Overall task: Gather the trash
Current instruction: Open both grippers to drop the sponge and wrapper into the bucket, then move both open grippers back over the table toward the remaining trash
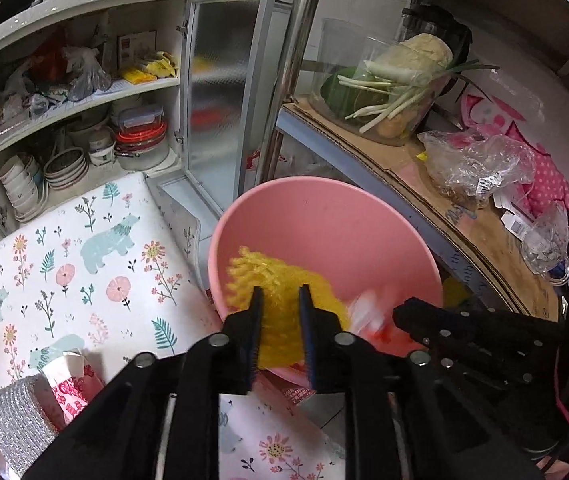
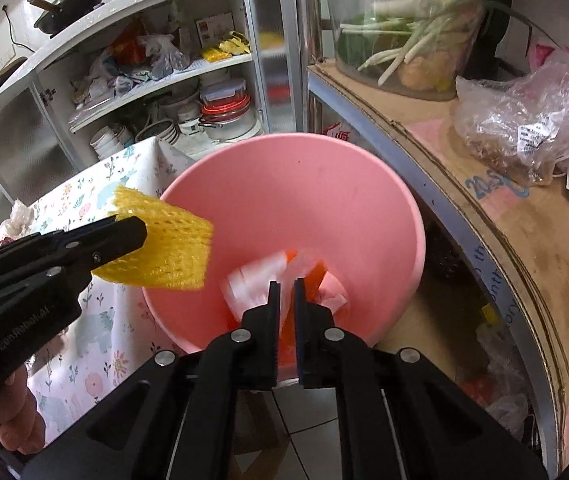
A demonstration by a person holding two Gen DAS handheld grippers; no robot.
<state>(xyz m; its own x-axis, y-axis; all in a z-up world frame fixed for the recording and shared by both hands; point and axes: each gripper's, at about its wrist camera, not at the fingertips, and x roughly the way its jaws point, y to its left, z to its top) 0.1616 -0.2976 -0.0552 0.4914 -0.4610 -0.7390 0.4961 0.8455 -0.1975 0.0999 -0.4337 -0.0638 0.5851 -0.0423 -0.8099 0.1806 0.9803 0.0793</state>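
Note:
A pink plastic bin (image 1: 344, 220) (image 2: 304, 200) stands beside a table covered with a floral cloth (image 1: 64, 264). My left gripper (image 1: 280, 300) is shut on a yellow foam net (image 1: 276, 280) and holds it over the bin's left rim; the net also shows in the right wrist view (image 2: 172, 248). My right gripper (image 2: 286, 284) is shut on a white and orange plastic wrapper (image 2: 260, 276), held inside the bin's mouth; it appears blurred in the left wrist view (image 1: 368, 316).
An open cabinet (image 1: 84, 92) with bowls and containers stands behind. A shelf topped with cardboard (image 2: 484, 184) on the right holds a clear tub of vegetables (image 2: 404, 40) and plastic bags (image 2: 524, 128). A silver scourer (image 1: 16, 420) and a red-patterned wrapper (image 1: 68, 388) lie on the table.

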